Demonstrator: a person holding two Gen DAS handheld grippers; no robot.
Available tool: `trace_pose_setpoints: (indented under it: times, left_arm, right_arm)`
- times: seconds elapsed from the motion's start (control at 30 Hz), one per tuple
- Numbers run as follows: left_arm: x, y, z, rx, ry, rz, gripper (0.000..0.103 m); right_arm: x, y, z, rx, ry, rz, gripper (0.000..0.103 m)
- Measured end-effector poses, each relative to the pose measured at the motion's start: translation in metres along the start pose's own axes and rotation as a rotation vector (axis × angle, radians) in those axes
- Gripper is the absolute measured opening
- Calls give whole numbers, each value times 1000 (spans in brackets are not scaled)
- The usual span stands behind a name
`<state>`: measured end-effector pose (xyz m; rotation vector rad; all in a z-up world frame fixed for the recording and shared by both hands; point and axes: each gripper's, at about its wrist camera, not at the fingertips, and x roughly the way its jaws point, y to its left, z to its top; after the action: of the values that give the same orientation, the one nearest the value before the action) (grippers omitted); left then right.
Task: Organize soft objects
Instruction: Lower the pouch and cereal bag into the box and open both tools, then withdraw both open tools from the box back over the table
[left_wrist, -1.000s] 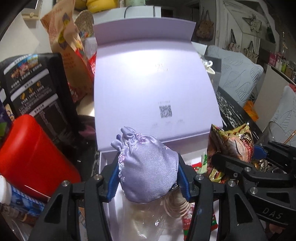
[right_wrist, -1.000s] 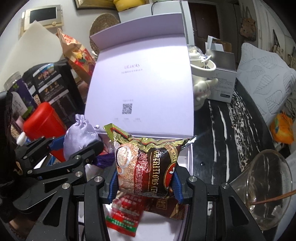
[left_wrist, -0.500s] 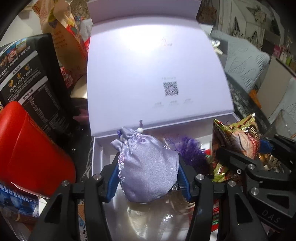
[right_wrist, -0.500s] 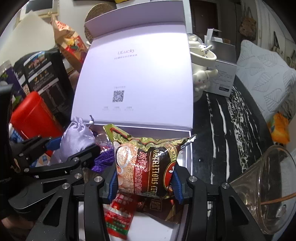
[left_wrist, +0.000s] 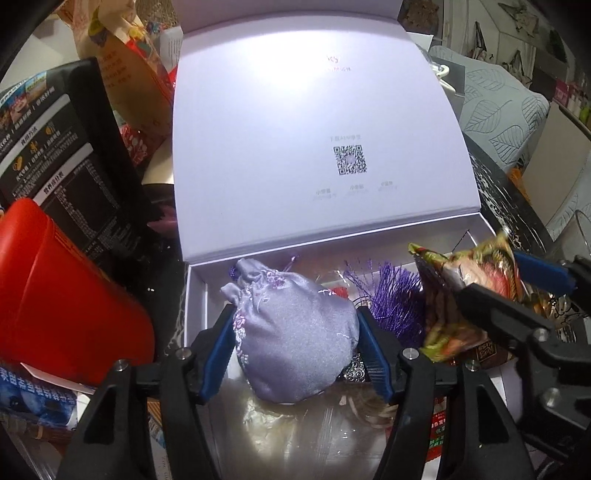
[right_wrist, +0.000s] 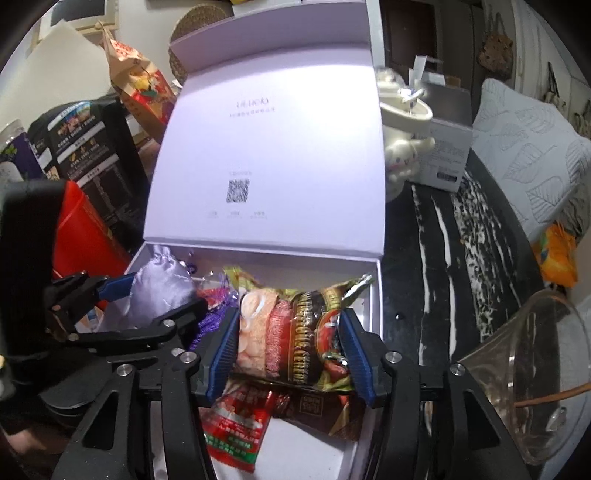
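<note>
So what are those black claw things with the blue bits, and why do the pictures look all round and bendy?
Each claw is a hand-held gripper; a person carries one in each hand. A small wide-eyed camera sits on each, so the pictures bend at the edges.

One picture looks along the left hand-held gripper. A lilac drawstring pouch sits between its blue pads, and the jaws are opening.

The other looks along the right hand-held gripper. A shiny snack packet sits between its pads, and those jaws are opening too.

Both hang over an open white gift box with its lid standing up. Inside lie a purple tassel and a red packet.
</note>
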<state>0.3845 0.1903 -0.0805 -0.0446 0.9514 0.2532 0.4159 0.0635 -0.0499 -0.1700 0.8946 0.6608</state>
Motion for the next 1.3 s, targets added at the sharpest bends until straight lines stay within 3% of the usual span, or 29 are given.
trace_pose_setpoints:
  times: [0.23, 0.47, 0.67, 0.8, 0.9, 1.03, 1.3]
  left_arm:
    - [-19, -5, -2, 2, -78, 20, 63]
    - [-35, -5, -1, 14, -108, 19, 63]
    - [-35, 6, 2, 5, -78, 37, 80]
    - [-31, 11, 2, -7, -49, 8, 84]
    - [-25, 9, 1, 14, -28, 27, 90]
    - [-28, 11, 1, 3, -35, 16, 90]
    - [-56, 18, -1, -43, -130, -10, 90]
  right_arm:
    - [-14, 1, 2, -42, -52, -72, 57]
    - [-5, -4, 1, -34, -21, -47, 57]
    - [-5, -6, 0, -30, -19, -38, 56]
    - [-5, -5, 0, -32, -15, -29, 56]
    - [-5, -5, 0, -32, -13, -22, 56]
    - [-5, -5, 0, -28, -11, -18, 56]
    - [-20, -6, 2, -4, -51, 23, 56]
